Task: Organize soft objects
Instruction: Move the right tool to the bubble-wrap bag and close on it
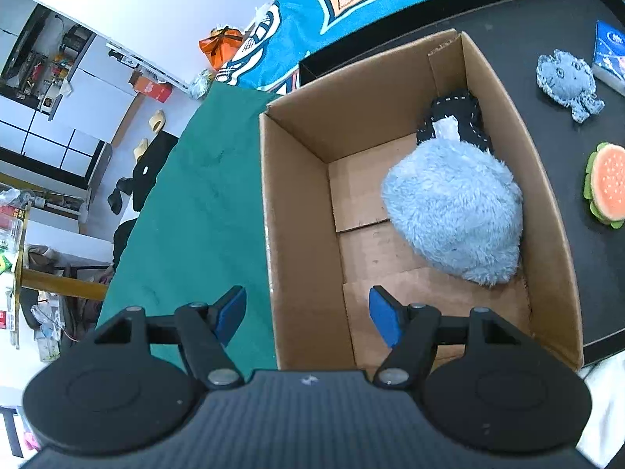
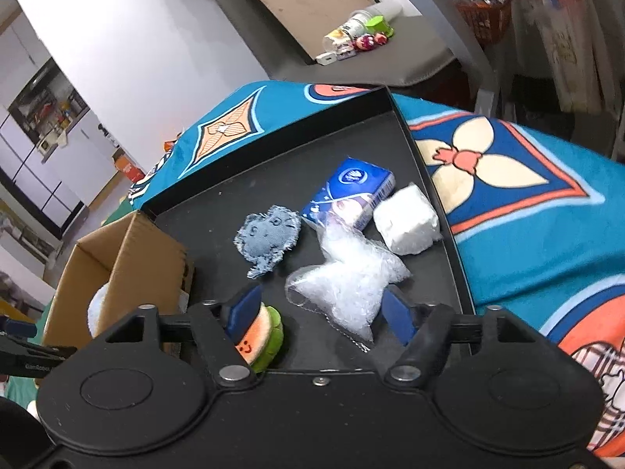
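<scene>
Black and broad, the tray (image 2: 437,211) sits on a bright blue patterned blanket (image 2: 527,211), carrying the loose soft goods: a blue tissue pack (image 2: 347,195), a white wrapped block (image 2: 406,221) just beside it, a crumpled clear plastic bag (image 2: 347,289), a frayed denim toy (image 2: 269,238) and a plush burger (image 2: 265,336) down at the near edge. The cardboard box (image 1: 297,211) stands at the tray's left side, against a green cloth (image 1: 211,203). Inside it, along the right wall, lies a fluffy pale blue plush (image 1: 457,215) with a black stitched piece (image 1: 457,117) tucked behind it, touching; the rest of the box floor is bare card.

Now the tools. The left tool (image 1: 308,314) hangs over the box's near left wall, jaws apart, nothing between them. The right tool (image 2: 320,312) is spread wide too, empty: its left pad sits against the burger, its right pad beside the plastic bag's edge.
</scene>
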Demonstrator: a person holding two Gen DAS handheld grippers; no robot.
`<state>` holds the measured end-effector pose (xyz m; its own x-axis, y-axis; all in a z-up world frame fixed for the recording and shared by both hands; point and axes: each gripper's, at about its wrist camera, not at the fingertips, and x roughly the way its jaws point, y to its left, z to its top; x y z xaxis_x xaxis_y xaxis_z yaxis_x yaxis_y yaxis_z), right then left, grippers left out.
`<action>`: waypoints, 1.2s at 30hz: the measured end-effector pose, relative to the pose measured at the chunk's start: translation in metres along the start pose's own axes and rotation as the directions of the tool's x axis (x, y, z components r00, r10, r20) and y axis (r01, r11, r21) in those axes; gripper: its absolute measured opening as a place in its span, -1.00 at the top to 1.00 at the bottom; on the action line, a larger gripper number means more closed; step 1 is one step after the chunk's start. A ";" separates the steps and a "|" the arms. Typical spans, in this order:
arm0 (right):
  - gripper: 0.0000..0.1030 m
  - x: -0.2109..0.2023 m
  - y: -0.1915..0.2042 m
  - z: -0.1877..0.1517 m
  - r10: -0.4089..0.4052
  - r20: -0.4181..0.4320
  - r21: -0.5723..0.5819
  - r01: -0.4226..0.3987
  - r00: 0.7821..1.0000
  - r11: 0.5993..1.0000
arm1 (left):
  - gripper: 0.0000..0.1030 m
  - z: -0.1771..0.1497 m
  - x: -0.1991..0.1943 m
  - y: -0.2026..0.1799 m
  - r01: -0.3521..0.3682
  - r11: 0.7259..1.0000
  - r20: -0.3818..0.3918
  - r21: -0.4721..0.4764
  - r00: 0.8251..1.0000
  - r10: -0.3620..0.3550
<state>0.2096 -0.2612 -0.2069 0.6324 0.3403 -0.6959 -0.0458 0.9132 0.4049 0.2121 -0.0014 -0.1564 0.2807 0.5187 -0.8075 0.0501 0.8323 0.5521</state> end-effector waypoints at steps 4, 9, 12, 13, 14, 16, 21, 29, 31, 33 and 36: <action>-0.38 0.012 -0.009 -0.004 0.007 -0.026 0.044 -0.006 1.000 0.999 | -0.32 0.002 0.001 -0.006 -0.020 0.999 -0.006 0.035 1.000 0.020; -0.38 0.021 -0.015 -0.001 0.051 -0.014 0.082 -0.050 0.999 0.995 | -0.33 0.006 0.004 -0.015 -0.050 0.996 -0.021 0.078 0.998 0.052; -0.37 0.026 -0.021 0.001 0.085 -0.001 0.129 -0.084 0.996 0.988 | -0.33 0.009 0.007 -0.018 -0.062 0.993 -0.032 0.097 0.997 0.065; -0.37 0.027 -0.022 0.002 0.097 0.005 0.138 -0.097 0.995 0.986 | -0.33 0.009 0.008 -0.019 -0.064 0.993 -0.036 0.100 0.997 0.068; -0.37 0.028 -0.023 0.003 0.107 0.010 0.148 -0.107 0.994 0.983 | -0.33 0.010 0.009 -0.019 -0.066 0.992 -0.039 0.103 0.997 0.071; -0.37 0.029 -0.026 0.003 0.126 0.015 0.173 -0.126 0.992 0.977 | -0.33 0.011 0.010 -0.020 -0.070 0.992 -0.046 0.108 0.996 0.075; -0.24 0.033 -0.033 0.005 0.151 0.018 0.228 -0.151 0.988 0.962 | -0.33 0.015 0.011 -0.025 -0.076 0.989 -0.059 0.123 0.995 0.084; 0.46 0.032 -0.036 0.002 0.120 0.002 0.194 -0.118 0.993 0.974 | -0.33 0.015 0.010 -0.029 -0.080 0.988 -0.064 0.130 0.994 0.089; 0.49 0.030 -0.033 0.002 0.119 0.004 0.176 -0.118 0.993 0.977 | -0.33 0.015 0.009 -0.029 -0.080 0.988 -0.064 0.133 0.994 0.089; 0.52 0.027 -0.032 0.003 0.107 0.009 0.158 -0.107 0.994 0.982 | -0.33 0.015 0.009 -0.028 -0.076 0.988 -0.062 0.131 0.994 0.085; 0.54 0.017 -0.036 0.003 0.092 0.024 0.161 -0.095 0.995 0.982 | -0.33 0.012 0.005 -0.026 -0.078 0.989 -0.051 0.124 0.995 0.085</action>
<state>0.2244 -0.2885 -0.2318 0.6441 0.4174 -0.6410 0.0196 0.8287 0.5594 0.2242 -0.0231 -0.1728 0.2351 0.5966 -0.7674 0.1464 0.7588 0.6347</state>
